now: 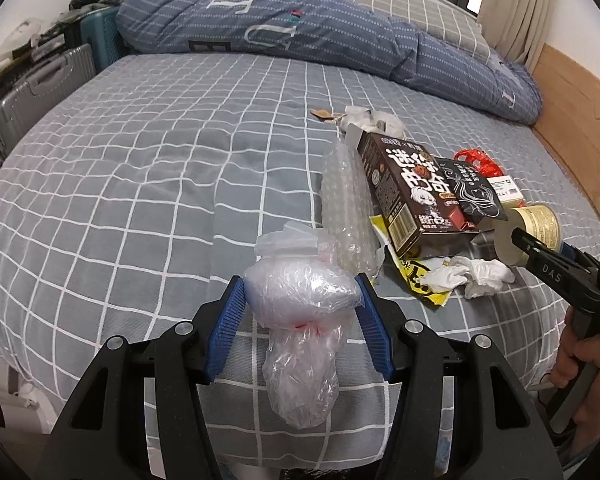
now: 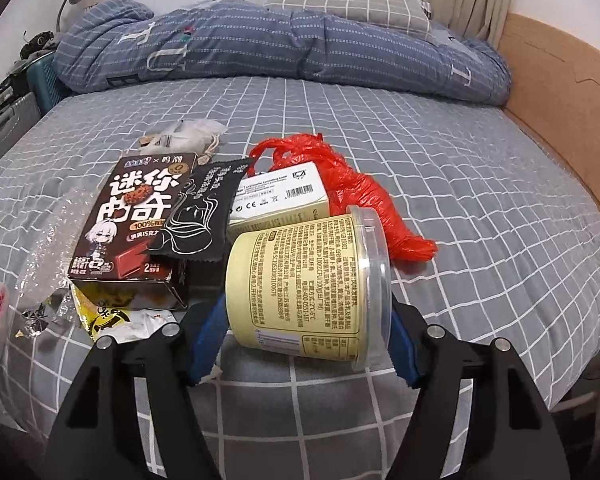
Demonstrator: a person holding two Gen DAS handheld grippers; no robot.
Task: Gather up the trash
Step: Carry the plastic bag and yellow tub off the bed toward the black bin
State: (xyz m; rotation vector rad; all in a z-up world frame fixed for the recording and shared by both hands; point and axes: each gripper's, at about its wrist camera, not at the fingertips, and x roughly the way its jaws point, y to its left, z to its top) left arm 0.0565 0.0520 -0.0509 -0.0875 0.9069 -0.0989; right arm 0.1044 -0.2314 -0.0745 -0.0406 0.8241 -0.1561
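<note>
Nearest in the left wrist view, a knotted clear plastic bag (image 1: 300, 312) is clamped between the blue pads of the left gripper (image 1: 301, 294), its lower part hanging below them above the grey checked bed sheet (image 1: 140, 184). In the right wrist view, a pale yellow tub (image 2: 312, 276) with a clear lid is gripped on its side between the pads of the right gripper (image 2: 306, 312); the tub is seen low over the sheet, contact with which cannot be told. Just beyond the grippers, the remaining trash is heaped together on the bed: a crumpled white tissue (image 1: 472, 276), a yellow wrapper (image 1: 416, 276), a sheet of bubble wrap (image 1: 346, 204), a brown snack box (image 2: 140, 216) overlapped by a black sachet (image 2: 200, 216), a white labelled carton (image 2: 280, 196) and a red plastic bag (image 2: 360, 192). A small cloth pouch (image 2: 188, 136) is seen behind the box. Farthest off, a rolled blue quilt (image 2: 284, 48) and a checked pillow (image 2: 340, 0) are laid along the head of the bed.
</note>
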